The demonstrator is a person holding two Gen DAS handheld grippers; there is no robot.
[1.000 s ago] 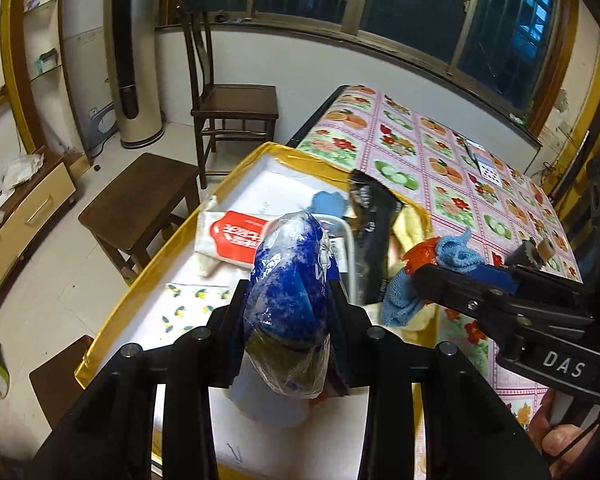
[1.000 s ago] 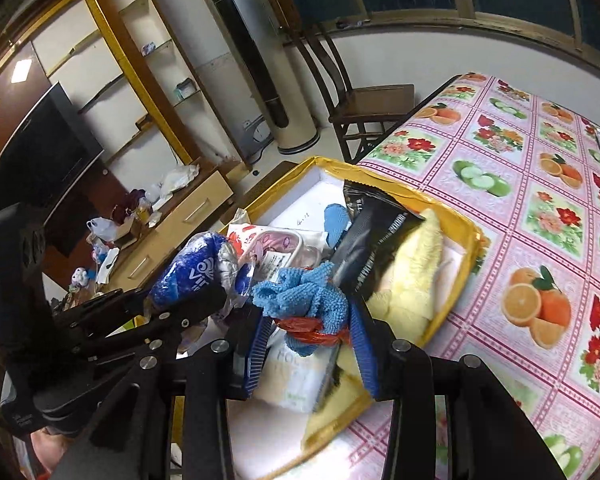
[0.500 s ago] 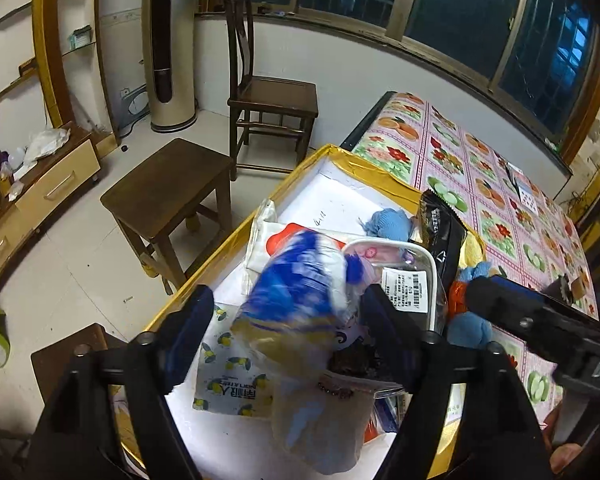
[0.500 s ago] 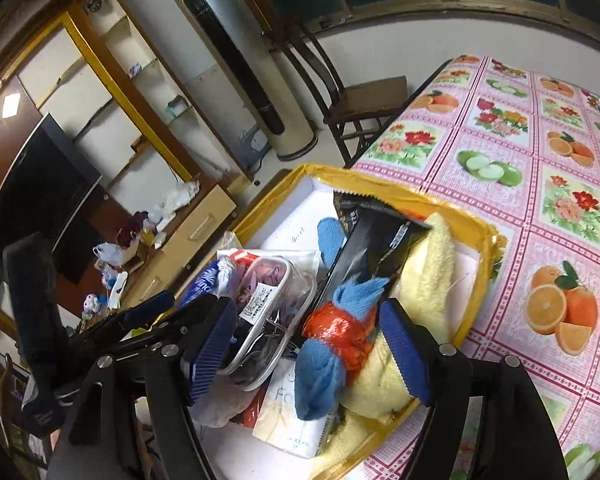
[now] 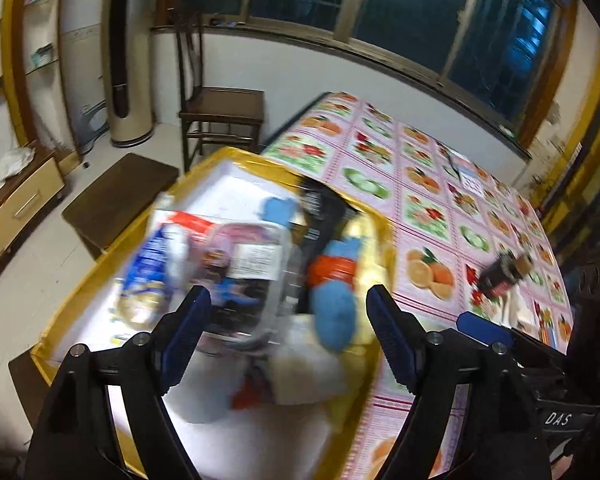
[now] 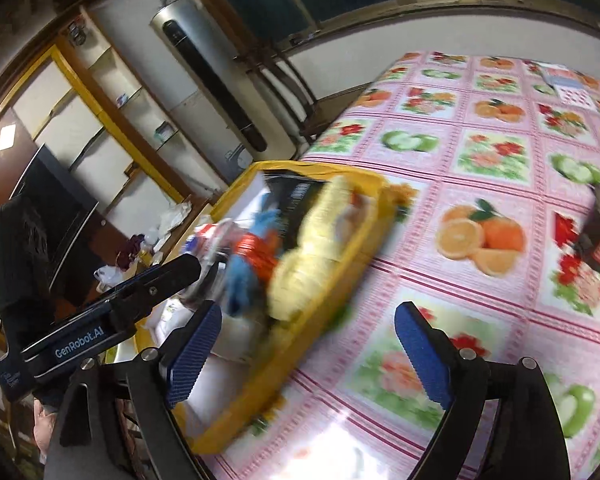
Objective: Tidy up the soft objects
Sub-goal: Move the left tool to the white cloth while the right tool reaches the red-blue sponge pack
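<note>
1. The soft things lie heaped in a yellow-rimmed tray [image 5: 84,280] with a white floor, at the edge of the fruit-print tablecloth [image 5: 432,216]. Both views are motion-blurred.
2. In the heap: a blue cloth bundle with an orange-red band [image 5: 334,296], a yellow towel [image 6: 320,240] against the tray's rim on the tablecloth side, a blue-and-white plastic bag [image 5: 148,268] at the opposite side, a clear plastic pack with a white label [image 5: 256,260] in the middle, and a black packet [image 5: 320,216] behind the bundle.
3. The left gripper [image 5: 288,320] is spread wide above the tray, with nothing between its blue pads [image 5: 184,332].
4. The right gripper [image 6: 308,344] is likewise spread and empty, straddling the tray's rim on the tablecloth side.
5. On the tablecloth, well apart from the tray, sits one small dark jar-like object [image 5: 506,274]; too blurred to identify.
6. Beyond the tray stand one wooden chair [image 5: 220,108], one stool [image 5: 120,196] and one tower fan [image 5: 126,80].
</note>
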